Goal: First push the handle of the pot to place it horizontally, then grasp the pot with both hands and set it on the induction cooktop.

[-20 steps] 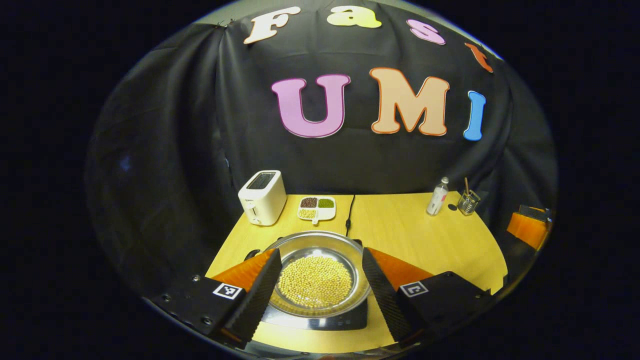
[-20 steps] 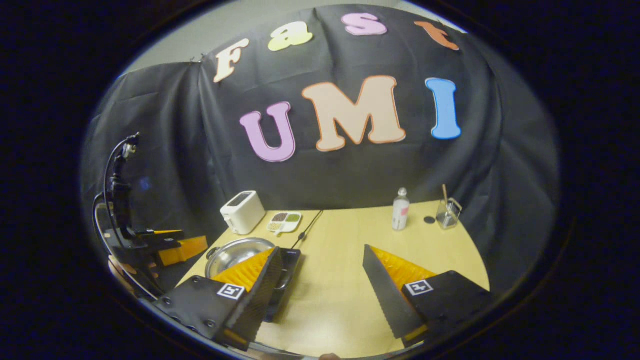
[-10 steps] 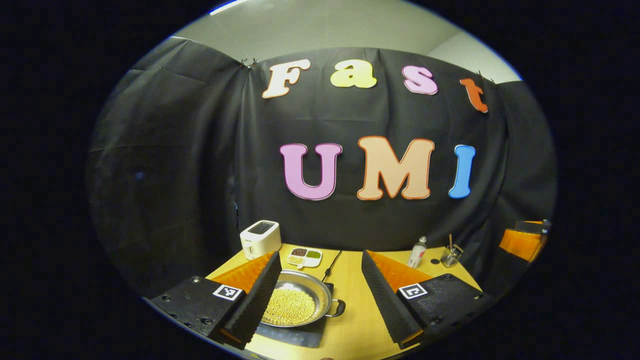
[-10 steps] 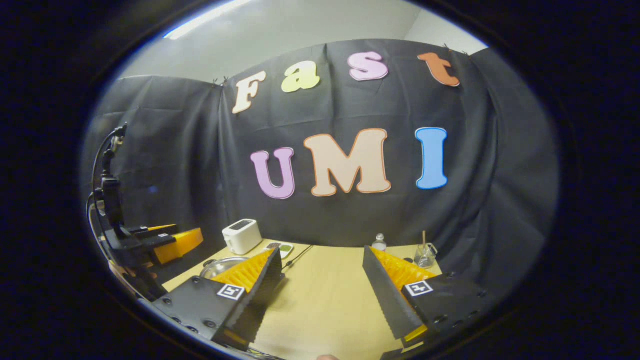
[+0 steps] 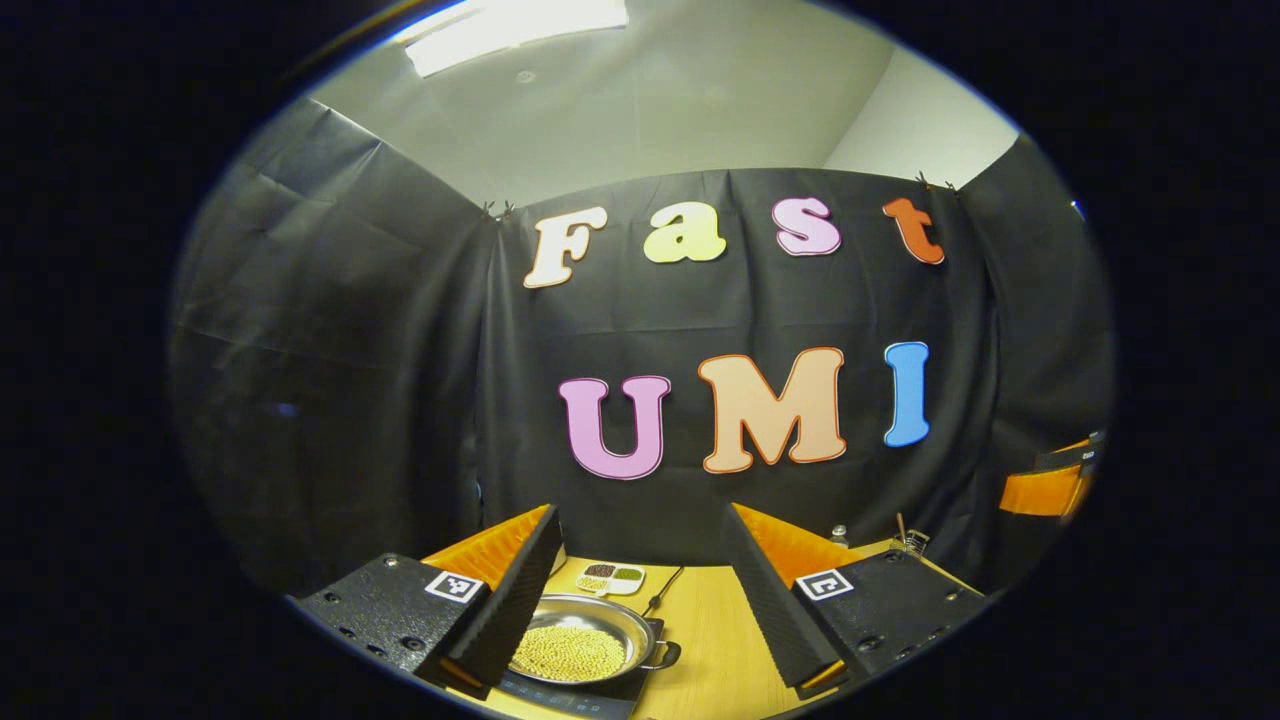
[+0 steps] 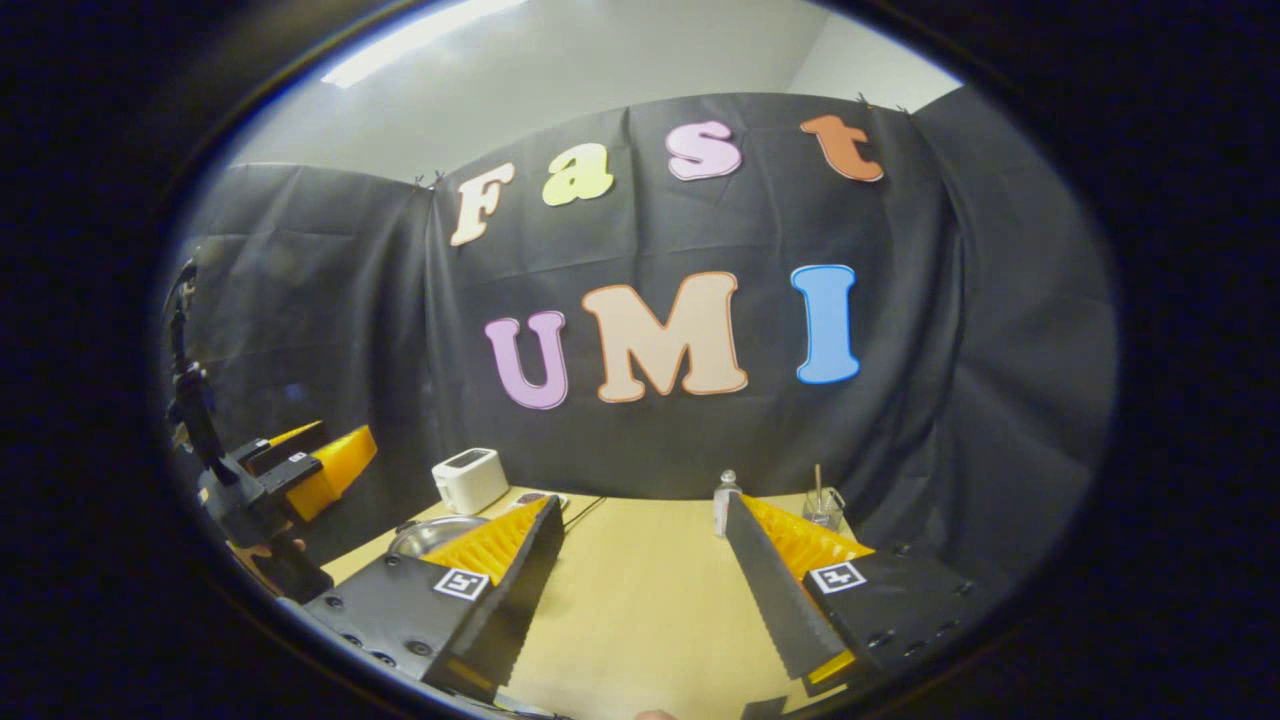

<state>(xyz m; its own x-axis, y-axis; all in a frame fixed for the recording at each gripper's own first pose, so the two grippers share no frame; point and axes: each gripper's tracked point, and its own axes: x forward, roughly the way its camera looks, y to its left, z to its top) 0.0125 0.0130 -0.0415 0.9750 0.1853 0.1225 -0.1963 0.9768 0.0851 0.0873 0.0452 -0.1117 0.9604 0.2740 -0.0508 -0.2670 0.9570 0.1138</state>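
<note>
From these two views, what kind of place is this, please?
Probably a staged kitchen corner inside a recording booth, not a real home: a wooden table against draped black cloth holds a pot of yellow beans on an induction cooktop, a white toaster and a divided dish of beans.

Toaster [image 6: 470,479], bottle [image 6: 726,505] (table [image 6: 640,590]).

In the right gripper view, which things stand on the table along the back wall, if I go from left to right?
Toaster → divided dish, mostly hidden behind a finger of the right gripper → clear bottle → glass with a stick in it.
</note>
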